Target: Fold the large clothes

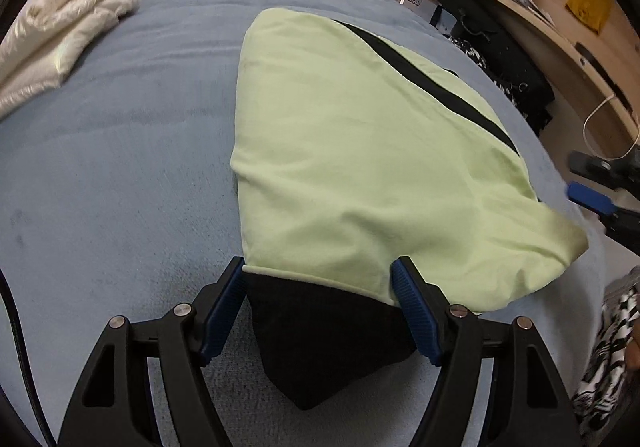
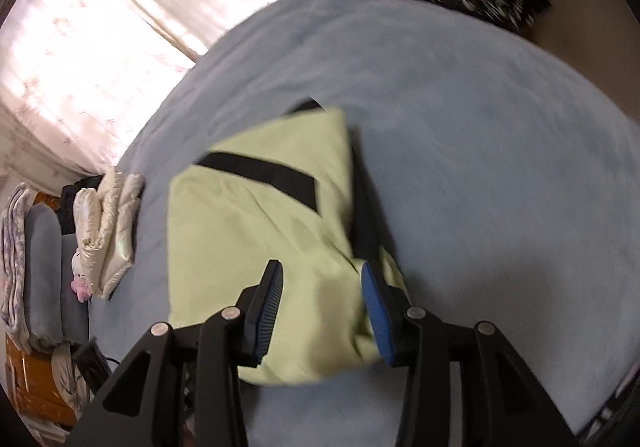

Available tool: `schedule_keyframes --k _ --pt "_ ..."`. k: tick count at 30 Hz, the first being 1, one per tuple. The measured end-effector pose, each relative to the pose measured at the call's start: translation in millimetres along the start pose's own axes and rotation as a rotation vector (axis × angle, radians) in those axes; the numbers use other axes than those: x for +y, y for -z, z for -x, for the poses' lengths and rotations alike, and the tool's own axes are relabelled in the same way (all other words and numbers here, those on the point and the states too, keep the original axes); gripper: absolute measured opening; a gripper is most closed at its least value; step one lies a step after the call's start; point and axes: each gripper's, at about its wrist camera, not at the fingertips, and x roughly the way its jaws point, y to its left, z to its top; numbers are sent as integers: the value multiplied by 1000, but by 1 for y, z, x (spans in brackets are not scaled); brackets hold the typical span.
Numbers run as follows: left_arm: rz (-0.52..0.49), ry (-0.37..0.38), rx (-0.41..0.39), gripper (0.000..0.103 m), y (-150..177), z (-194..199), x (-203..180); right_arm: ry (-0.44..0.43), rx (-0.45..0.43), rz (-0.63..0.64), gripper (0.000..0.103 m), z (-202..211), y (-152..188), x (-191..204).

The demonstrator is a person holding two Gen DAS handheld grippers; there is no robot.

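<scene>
A light green garment [image 1: 360,151] with a black stripe [image 1: 432,83] lies folded on the blue-grey bed cover [image 1: 120,167]. Its black part [image 1: 320,339] sticks out at the near end and lies between the fingers of my left gripper [image 1: 320,267], whose jaws stand wide open just above it. My right gripper [image 1: 580,183] shows at the right edge, apart from the garment's right corner. In the blurred right wrist view, the right gripper [image 2: 322,267] hovers open over the green garment [image 2: 248,231], with the cloth below its fingers and not pinched.
A cream puffy jacket [image 1: 68,27] lies at the bed's far left, seen also as the jacket [image 2: 108,231]. A wooden shelf [image 1: 560,15] with pink boxes and dark clothes [image 1: 504,63] stands beyond the right edge. A bright curtain [image 2: 100,47] hangs behind the bed.
</scene>
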Motion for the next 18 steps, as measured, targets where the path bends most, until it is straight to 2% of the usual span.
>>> schedule_keyframes --k 6,10,12,14,15,17,18 --pt "19 26 3 71 2 -3 4 8 128 -14 42 -53 -27 -7" --pt "16 25 -11 72 4 -4 1 45 171 4 42 -79 -34 -9" --pt "17 24 -21 72 5 -3 1 38 170 18 41 -87 -36 -10" --pt "19 23 -32 72 6 -4 1 3 151 59 28 -93 -40 -7" --pt "22 23 -36 72 6 -4 0 -9 151 77 12 -95 -42 -6" --pt "33 25 -47 72 7 -4 -1 -60 124 124 7 -94 -48 0" --pt "40 28 -54 72 8 -5 -1 -112 86 145 7 -87 -52 4"
